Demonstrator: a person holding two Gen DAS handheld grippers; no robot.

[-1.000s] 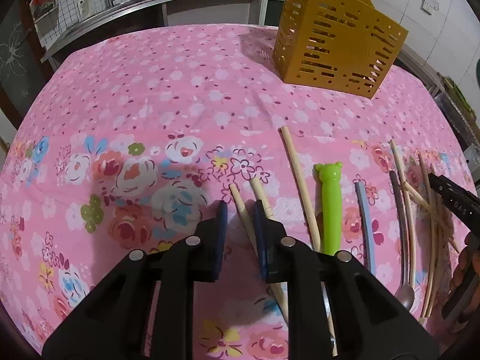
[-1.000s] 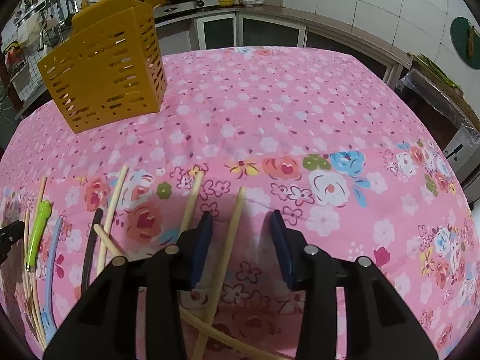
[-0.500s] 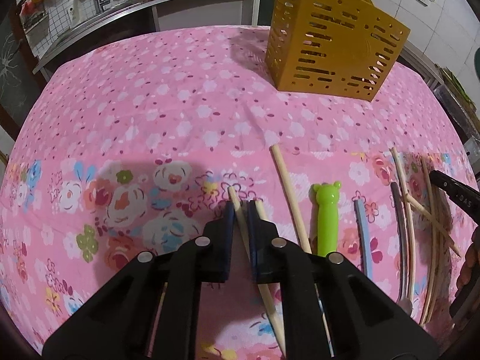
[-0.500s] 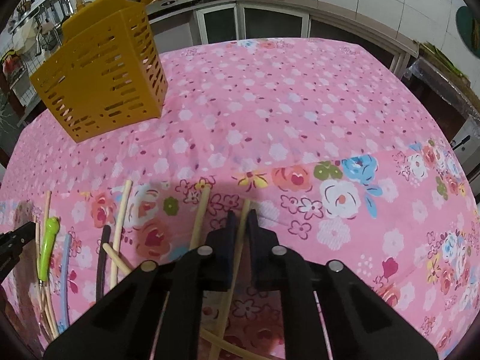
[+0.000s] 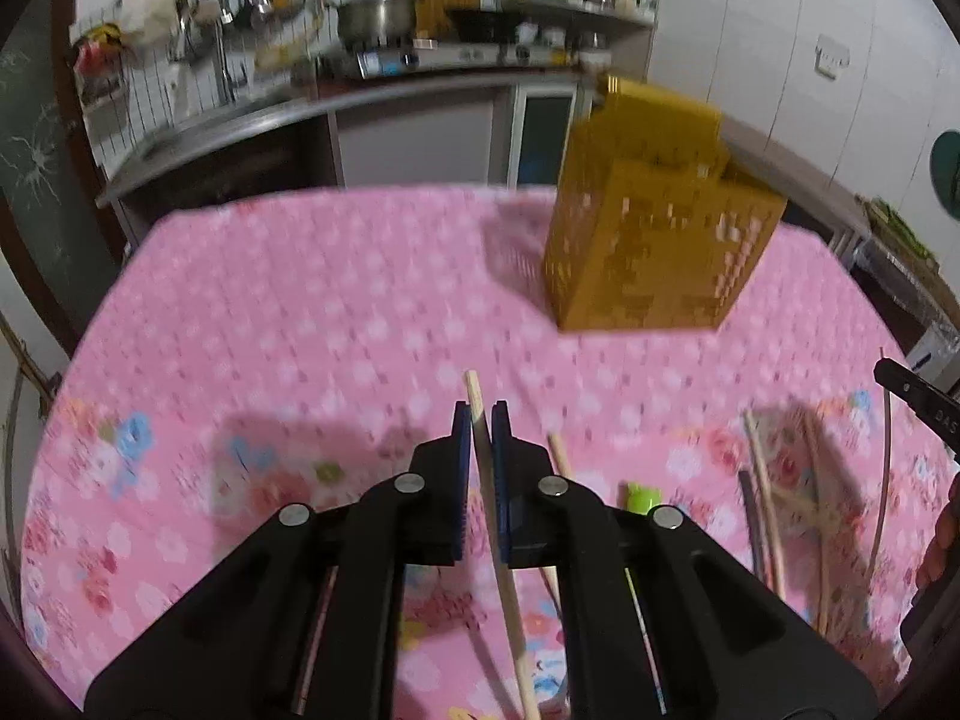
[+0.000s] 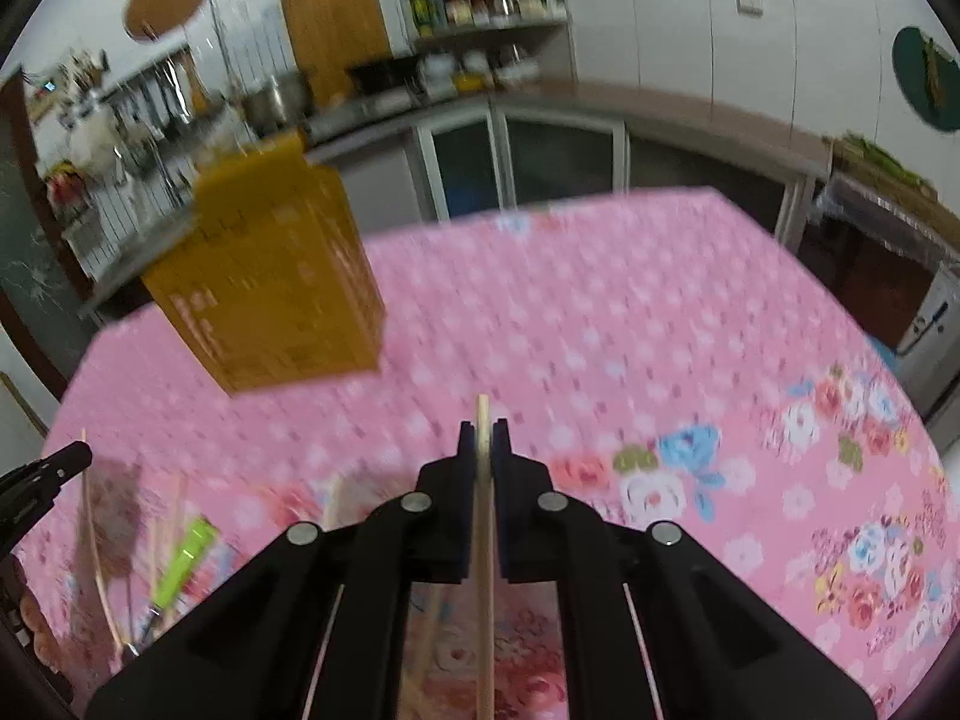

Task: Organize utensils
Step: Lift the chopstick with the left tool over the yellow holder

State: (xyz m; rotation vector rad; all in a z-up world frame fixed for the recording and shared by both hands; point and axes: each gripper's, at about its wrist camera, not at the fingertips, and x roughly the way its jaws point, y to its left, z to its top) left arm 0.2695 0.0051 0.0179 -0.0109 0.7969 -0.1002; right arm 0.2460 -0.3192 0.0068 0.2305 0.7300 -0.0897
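Over the pink tablecloth (image 5: 336, 312), the left gripper (image 5: 478, 420) and right gripper (image 6: 482, 438) each clamped one chopstick (image 5: 477, 414) (image 6: 482, 426). I'd have kept both sticks upright and lowered them slowly into the yellow holder (image 5: 654, 240).

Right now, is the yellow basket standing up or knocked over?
Standing up. The yellow basket sits on its base on the pink tablecloth, open top upward. Its inside is hidden, so full or empty: cannot tell.
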